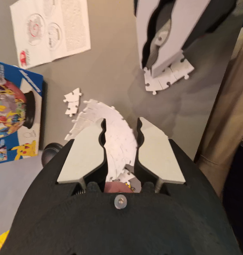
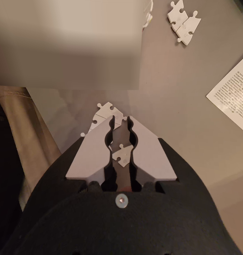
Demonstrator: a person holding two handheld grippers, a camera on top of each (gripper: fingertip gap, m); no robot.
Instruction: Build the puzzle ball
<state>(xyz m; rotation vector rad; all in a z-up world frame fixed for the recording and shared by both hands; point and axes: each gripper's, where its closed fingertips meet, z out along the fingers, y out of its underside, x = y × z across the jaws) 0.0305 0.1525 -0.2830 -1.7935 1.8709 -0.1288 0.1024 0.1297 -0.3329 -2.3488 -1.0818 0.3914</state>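
Both wrist views downward, near tabletop (image 1: 111, 69).

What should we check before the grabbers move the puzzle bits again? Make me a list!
1. Left gripper open over the big curved puzzle section: ok.
2. Right gripper fingers apart: ok.
3. Right gripper holding the small joined strip: cannot tell, the fingers hide the contact.
4. Loose joined pieces in view on the table: ok.
5. Instruction sheet clear of the pieces: ok.
6. Left view sharp enough to aim: not ok, blurred.
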